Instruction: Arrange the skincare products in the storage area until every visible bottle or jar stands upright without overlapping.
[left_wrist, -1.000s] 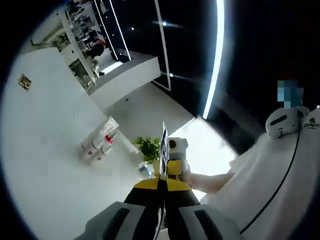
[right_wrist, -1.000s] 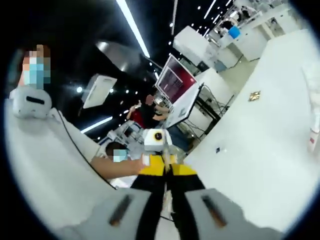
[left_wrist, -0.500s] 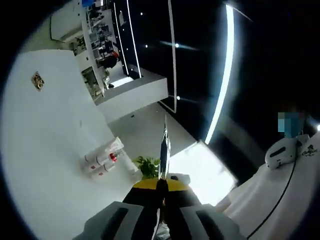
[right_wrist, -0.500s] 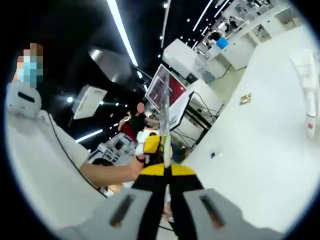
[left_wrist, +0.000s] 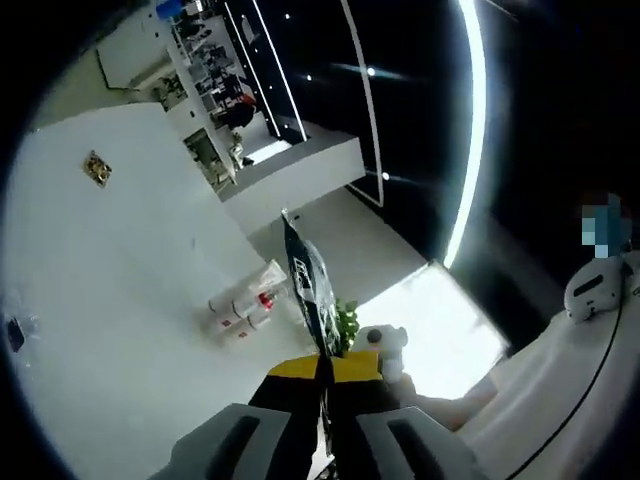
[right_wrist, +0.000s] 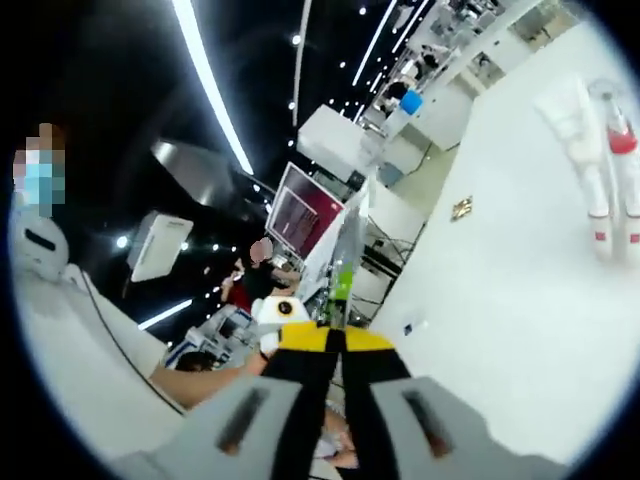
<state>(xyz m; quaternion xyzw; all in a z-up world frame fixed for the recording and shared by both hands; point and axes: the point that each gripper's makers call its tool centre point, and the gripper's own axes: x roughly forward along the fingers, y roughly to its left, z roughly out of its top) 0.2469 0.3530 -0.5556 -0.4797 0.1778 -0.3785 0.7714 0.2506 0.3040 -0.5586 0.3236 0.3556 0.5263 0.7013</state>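
Bottles (left_wrist: 243, 305) lie left of the left tongs (left_wrist: 322, 365).

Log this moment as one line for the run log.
left gripper shut on sachet | right gripper shut | skincare tubes lying on white table

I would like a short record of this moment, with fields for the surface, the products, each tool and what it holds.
surface: white table
products: a cluster of white tubes and bottles, one with a red cap, lying together on the table, not upright
other item on table: small gold object
left tool: jaws shut on a thin dark packet, raised above the table
right tool: jaws shut on a thin, partly green packet, away from the products
task state: products not yet stood upright
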